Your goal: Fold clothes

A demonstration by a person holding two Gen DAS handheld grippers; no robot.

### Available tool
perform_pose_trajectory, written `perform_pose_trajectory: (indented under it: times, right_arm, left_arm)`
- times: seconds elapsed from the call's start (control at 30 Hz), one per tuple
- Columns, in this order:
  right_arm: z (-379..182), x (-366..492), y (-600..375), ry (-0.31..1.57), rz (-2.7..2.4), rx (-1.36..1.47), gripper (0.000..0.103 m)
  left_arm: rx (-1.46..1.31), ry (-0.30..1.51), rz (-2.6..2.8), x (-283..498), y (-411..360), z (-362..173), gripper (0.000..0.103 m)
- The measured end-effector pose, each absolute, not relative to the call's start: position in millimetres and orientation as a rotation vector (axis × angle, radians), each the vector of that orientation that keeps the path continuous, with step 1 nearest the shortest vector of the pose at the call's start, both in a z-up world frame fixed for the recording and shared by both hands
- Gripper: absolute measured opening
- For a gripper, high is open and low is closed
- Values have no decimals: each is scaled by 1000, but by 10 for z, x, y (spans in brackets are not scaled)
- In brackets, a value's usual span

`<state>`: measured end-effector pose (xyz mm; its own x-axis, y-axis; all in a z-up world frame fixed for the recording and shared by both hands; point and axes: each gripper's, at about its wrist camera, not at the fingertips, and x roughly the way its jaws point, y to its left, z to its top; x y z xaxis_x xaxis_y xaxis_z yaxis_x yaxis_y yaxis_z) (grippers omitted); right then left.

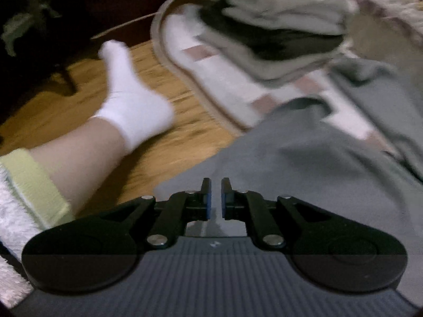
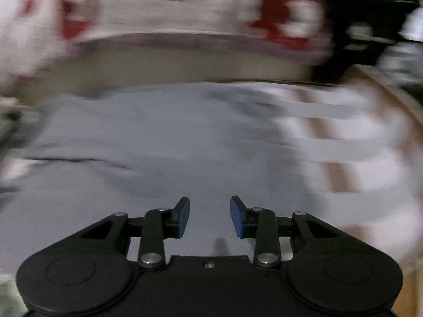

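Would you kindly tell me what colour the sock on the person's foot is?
White; the sock shows best in the left wrist view, resting on the wooden floor.

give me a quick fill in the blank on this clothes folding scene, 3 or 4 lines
1. The foot beside the left claw wears a ____ sock.
2. The garment under the left claw is ____ in colour.
3. The right claw has its jaws ____, with nothing between them.
4. The floor under the foot is made of ____.

Missing words: white; grey; open; wood
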<state>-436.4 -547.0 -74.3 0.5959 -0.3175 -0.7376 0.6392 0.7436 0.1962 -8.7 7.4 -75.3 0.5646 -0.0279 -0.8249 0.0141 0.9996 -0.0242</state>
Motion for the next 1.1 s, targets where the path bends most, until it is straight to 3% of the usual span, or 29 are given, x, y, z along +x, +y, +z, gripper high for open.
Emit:
perform_pose_trajectory:
  times: [0.1, 0.27, 0.4, 0.5, 0.6, 0.7, 0.83, 0.97, 1.1]
  right_arm:
    - [-770, -3828, -5206, 728, -316, 530, 39]
    - [-699, -2614, -4746, 799, -4, 451, 39]
    - [-515, -1709, -4399, 855, 144, 234, 53]
    - [-470, -1264, -4076, 905, 199, 5, 55]
    - [-589, -1023, -3888, 870, 245, -145, 71]
    - [-849, -760, -3907, 896, 276, -103, 71]
    - [-1175, -578, -3997, 899, 185, -65, 70]
    - [-1453, -548, -4160, 872, 78, -46, 69]
    - [-1675, -574, -4251, 863, 31, -43, 69]
  left_arm:
    - [9, 964, -134, -70, -139, -587, 13]
    - [150, 895, -233, 152, -541, -305, 30]
    - [253, 833, -231, 570, -674, -315, 32]
    - [280, 840, -271, 929, -744, -496, 35]
    - [313, 912, -313, 1323, -879, -794, 40]
    - [482, 849, -355, 1417, -1129, -1052, 42]
    - [497, 850, -525, 1409, -1224, -1194, 43]
    - [562, 831, -693, 1362, -1335, -1332, 56]
    - [651, 851, -737, 1412, -1428, -1506, 59]
